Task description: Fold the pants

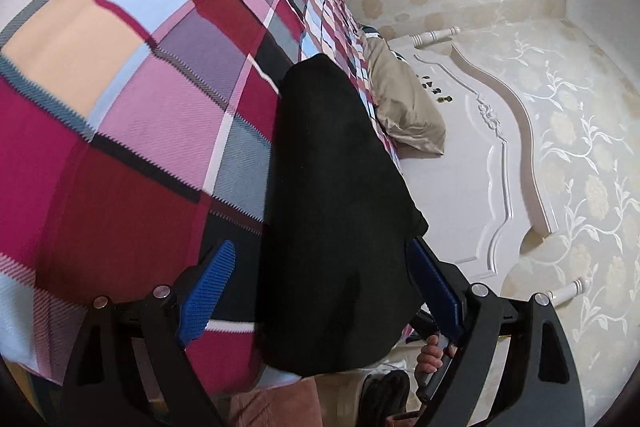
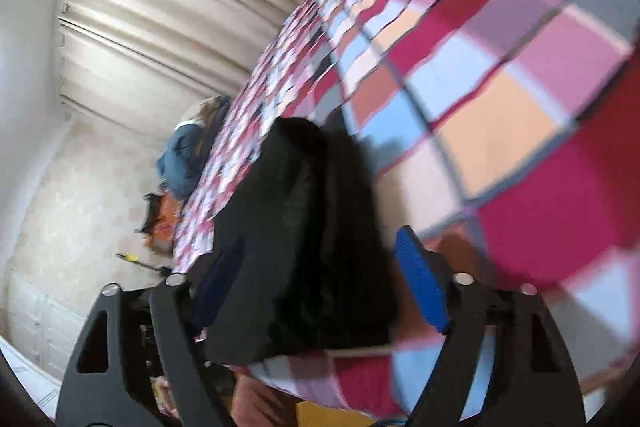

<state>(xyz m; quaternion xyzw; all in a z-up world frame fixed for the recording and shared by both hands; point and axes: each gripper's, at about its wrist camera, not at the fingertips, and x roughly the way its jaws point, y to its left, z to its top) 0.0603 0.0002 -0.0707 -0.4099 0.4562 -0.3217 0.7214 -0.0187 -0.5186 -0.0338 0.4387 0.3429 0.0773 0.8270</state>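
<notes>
Both blue-padded black grippers, left gripper (image 1: 324, 297) and right gripper (image 2: 320, 303), stand spread wide, each straddling the dark, soft-looking folded black pants (image 1: 336, 211) without pinching them. The pants lie on a bed's checked bedspread (image 1: 120, 115) of pink, crimson, blue and peach squares. Beyond it are a tan pillow (image 1: 404, 103), a carved white headboard (image 1: 480, 167), floral cream wallpaper (image 1: 580, 147) and pleated beige curtains (image 2: 160, 19); no writing is legible.

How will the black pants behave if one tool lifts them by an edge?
The black pants are probably floppy: they drape flat on the plaid bedspread. Lifted at one edge, the folded layers would likely sag and unfold. They likely won't slide easily; both are cloth.
</notes>
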